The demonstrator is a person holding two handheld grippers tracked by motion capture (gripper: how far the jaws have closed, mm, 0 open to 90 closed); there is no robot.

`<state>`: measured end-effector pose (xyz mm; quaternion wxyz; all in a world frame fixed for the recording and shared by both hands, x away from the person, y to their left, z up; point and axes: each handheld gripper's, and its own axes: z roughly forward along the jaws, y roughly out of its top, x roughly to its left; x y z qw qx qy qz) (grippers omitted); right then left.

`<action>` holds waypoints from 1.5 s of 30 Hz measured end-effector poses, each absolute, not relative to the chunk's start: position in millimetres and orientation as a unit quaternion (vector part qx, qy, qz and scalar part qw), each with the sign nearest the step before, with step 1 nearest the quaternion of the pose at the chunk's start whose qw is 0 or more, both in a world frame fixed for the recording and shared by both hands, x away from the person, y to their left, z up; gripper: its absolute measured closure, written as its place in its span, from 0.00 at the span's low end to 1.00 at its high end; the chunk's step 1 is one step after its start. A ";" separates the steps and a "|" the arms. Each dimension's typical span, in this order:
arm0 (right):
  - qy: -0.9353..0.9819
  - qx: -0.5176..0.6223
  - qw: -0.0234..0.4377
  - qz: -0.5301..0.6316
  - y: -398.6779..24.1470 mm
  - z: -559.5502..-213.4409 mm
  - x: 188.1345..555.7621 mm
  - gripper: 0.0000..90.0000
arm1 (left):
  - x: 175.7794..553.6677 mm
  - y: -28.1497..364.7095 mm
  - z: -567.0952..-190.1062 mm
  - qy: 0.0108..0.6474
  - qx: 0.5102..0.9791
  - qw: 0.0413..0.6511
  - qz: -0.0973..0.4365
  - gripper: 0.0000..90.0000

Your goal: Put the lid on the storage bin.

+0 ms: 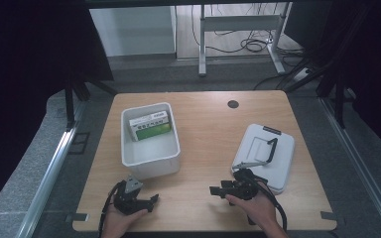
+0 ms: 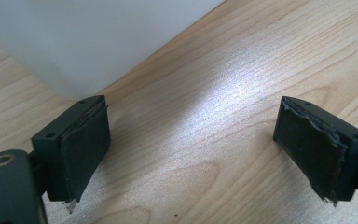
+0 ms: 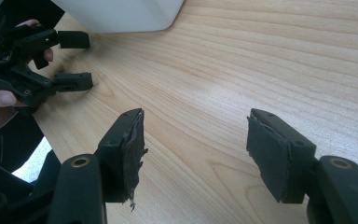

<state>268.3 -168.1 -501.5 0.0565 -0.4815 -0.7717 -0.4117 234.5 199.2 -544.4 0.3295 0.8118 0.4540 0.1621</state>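
- Wooden counter [image 1: 203, 148], a dark round hole at its far edge.
- White bin [image 1: 150, 153] just beyond the left tool [image 1: 155, 200].
- Grey lid [image 1: 273, 158] just past the right tool [image 1: 213, 190].

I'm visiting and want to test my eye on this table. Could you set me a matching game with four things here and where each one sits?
Things:
1. green and white box
2. white bin
3. grey lid
4. left gripper

Places or states:
A. lies flat on the right part of the table, black handle on top
B. stands on the left part of the table
C. jaws apart over bare wood, near the bin's front
D. lies inside the bin, at its far end

Pairs: 1-D, 2-B, 3-A, 4-C
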 end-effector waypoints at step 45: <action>-0.707 -0.563 0.010 -0.428 -229.4 -459.6 301.3 0.41 | 232.6 200.4 -544.4 0.450 0.813 0.331 0.162 0.13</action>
